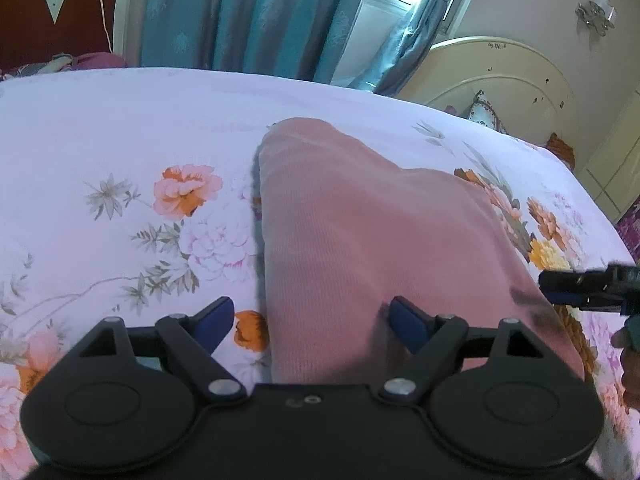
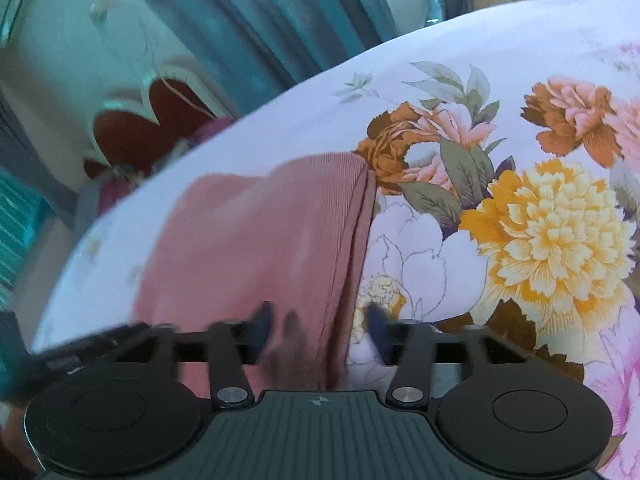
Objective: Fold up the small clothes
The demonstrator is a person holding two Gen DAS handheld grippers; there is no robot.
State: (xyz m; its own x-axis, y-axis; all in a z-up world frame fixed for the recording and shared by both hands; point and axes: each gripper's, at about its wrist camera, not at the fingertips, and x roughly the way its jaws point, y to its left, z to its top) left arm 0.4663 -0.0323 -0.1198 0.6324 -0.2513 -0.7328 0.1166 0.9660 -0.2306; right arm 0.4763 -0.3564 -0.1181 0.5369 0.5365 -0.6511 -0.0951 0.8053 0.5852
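A pink ribbed garment lies folded on the floral bedsheet. My left gripper is open, its blue fingertips straddling the garment's near left edge. My right gripper shows at the right edge of the left wrist view, beside the garment's right edge. In the right wrist view the right gripper is open with the garment's right edge between its blurred fingertips. The sheet lies to its right.
Teal curtains hang behind the bed. A red and white headboard stands at the far left, a cream headboard at the far right. A pillow peeks over the bed's far right edge.
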